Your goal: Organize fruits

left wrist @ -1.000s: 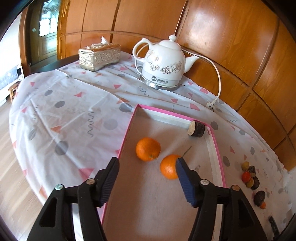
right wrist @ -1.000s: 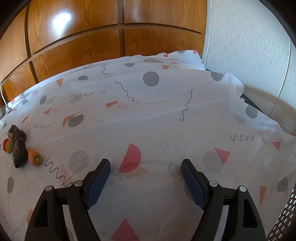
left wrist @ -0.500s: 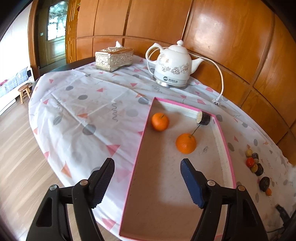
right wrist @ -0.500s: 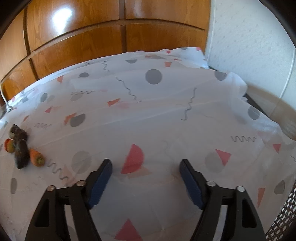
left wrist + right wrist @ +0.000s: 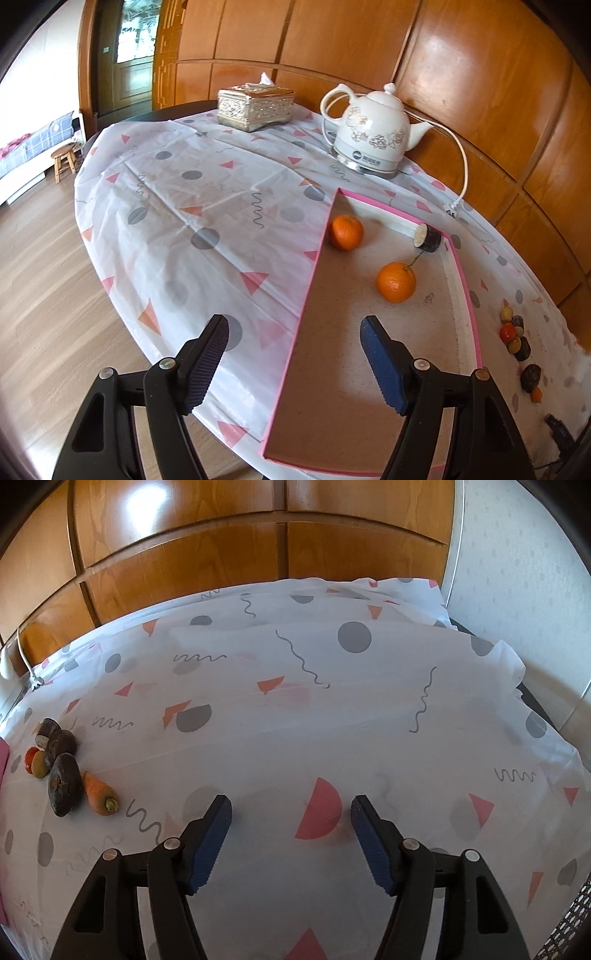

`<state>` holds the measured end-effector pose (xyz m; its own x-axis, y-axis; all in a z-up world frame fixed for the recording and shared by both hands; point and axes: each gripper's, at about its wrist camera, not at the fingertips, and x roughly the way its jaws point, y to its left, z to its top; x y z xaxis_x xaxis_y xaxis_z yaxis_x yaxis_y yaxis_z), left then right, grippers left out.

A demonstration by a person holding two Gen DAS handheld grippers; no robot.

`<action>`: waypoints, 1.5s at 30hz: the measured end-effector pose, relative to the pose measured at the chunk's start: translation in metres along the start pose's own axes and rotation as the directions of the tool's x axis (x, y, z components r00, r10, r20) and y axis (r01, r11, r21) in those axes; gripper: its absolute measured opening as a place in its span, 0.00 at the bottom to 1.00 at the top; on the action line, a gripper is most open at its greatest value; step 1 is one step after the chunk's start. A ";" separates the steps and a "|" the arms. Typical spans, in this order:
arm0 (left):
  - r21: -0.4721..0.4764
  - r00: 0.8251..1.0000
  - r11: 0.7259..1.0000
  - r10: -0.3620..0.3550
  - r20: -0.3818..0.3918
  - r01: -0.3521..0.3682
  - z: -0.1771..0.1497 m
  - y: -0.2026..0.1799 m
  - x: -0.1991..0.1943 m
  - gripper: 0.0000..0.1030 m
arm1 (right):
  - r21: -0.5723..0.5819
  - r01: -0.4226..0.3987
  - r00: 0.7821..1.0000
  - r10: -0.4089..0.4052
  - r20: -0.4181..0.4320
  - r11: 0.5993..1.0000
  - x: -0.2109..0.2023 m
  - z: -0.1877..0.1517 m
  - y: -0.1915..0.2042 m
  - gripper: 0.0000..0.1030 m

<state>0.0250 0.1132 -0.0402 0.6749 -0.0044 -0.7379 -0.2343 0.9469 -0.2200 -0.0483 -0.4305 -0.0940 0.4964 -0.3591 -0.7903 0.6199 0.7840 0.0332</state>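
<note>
Two oranges lie in a shallow pink-rimmed tray [image 5: 306, 291]: one [image 5: 346, 232] near its far left corner, one with a stem [image 5: 396, 282] in the middle. A dark cut piece [image 5: 428, 238] lies at the tray's far right corner. My left gripper [image 5: 295, 350] is open and empty, raised above the tray's near left rim. A cluster of small produce lies on the cloth right of the tray [image 5: 517, 336]; in the right wrist view it shows as dark pieces [image 5: 64, 788], a carrot [image 5: 99, 794] and small round fruits [image 5: 35, 762]. My right gripper [image 5: 291, 829] is open and empty over bare cloth.
A white electric kettle [image 5: 373, 133] with its cord and a silver tissue box [image 5: 255, 107] stand at the table's far side. Wooden wall panels run behind the table. The table's left edge drops to a wooden floor [image 5: 48, 295]. A white wall [image 5: 517, 554] is at the right.
My left gripper has pulled back and up from the oranges toward the tray's near left rim, staying open. My right gripper has shifted slightly, and the produce cluster now looks closer.
</note>
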 end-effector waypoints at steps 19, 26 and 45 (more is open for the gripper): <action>0.023 1.000 1.000 -0.009 -0.019 0.009 -0.006 -0.007 0.000 0.79 | -0.311 -0.326 0.942 0.334 -0.029 0.893 -0.027 0.036 0.109 0.66; -0.017 0.999 1.000 0.005 -0.041 -0.006 -0.006 0.003 0.004 0.80 | -0.533 -0.359 0.930 0.342 -0.136 0.766 -0.008 0.047 0.177 0.66; -0.002 0.998 1.000 -0.002 -0.063 0.002 -0.009 0.000 0.009 0.80 | -0.735 -0.385 0.923 0.253 -0.291 0.559 0.023 0.043 0.226 0.45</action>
<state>0.0251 0.1099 -0.0526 0.6300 -0.0267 -0.7761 -0.2345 0.9462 -0.2229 0.1298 -0.2834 -0.0785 0.4379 0.0139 -0.8989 -0.2908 0.9483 -0.1270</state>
